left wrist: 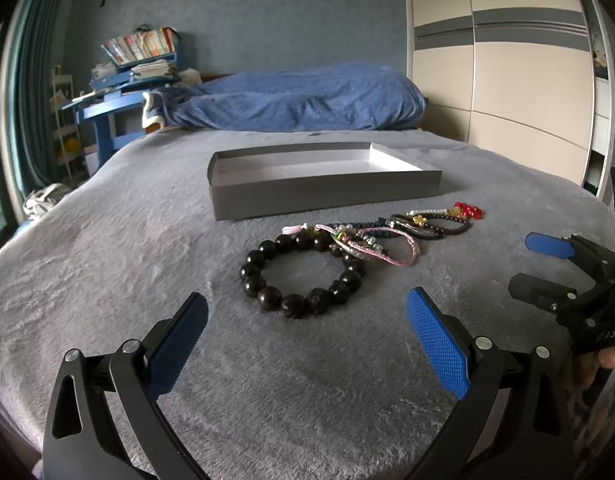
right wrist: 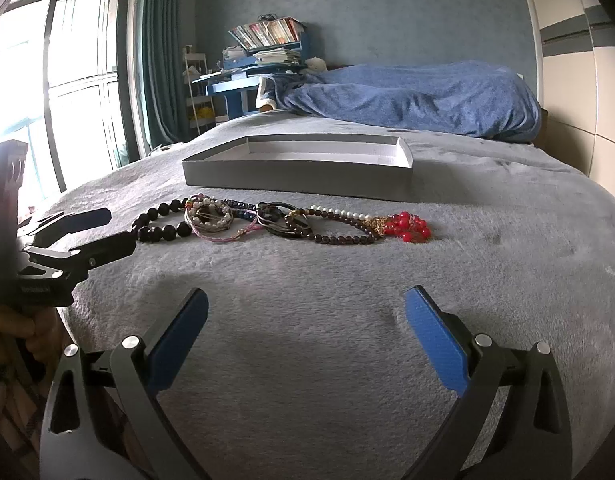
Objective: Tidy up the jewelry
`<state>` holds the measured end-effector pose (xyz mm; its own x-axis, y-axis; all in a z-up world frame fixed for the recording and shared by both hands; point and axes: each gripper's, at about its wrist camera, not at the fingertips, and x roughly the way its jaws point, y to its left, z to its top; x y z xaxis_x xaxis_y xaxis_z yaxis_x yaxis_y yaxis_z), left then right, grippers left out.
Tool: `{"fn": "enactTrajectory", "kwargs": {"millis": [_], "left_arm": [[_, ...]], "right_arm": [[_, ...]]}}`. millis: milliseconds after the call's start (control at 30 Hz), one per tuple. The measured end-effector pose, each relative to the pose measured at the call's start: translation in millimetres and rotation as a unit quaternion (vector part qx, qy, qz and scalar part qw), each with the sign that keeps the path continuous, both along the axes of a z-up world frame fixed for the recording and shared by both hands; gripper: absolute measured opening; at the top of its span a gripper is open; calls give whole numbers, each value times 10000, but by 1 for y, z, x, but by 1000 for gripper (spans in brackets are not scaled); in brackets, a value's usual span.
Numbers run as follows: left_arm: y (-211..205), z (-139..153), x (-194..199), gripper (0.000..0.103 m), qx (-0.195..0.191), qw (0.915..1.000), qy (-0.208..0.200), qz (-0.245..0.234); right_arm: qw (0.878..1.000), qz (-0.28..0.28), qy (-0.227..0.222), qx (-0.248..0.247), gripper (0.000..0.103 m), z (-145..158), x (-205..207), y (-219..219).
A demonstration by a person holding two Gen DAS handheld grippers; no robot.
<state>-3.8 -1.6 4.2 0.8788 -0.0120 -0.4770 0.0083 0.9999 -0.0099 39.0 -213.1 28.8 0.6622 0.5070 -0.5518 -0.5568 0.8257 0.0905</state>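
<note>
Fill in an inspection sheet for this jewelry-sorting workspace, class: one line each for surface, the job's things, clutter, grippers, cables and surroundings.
Surface: grey plush blanket over a bed.
Job's things: open grey box, nothing seen inside; dark wooden bead bracelet lying nearest the left gripper; tangled pile of thin bracelets; garnet-and-pearl strand ending in red beads. All jewelry lies outside the box.
Clutter: nothing seen on the blanket beyond the jewelry.
Grippers: left gripper open, fingers empty; right gripper open, fingers empty; both short of the jewelry.
Cables: nothing seen.
Surroundings: blue duvet, blue desk stacked with books, window, wardrobe.
</note>
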Motion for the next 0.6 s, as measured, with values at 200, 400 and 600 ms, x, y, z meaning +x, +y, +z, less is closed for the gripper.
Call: {"fn": "enactTrajectory", "kwargs": {"millis": [200,400,600], "left_arm": [[0,0,0,98,-3,10000,-4,-2],[1,1,0,98,-5,10000,-46,20],[5,10,1,98,37,9999,-91,96]], "right_arm": [[10000,1,-6,6,98,1,0,0],[10000,-3,-2,20,98,1,0,-1],[10000,-41,6,88,98,4,0,-2]]}}
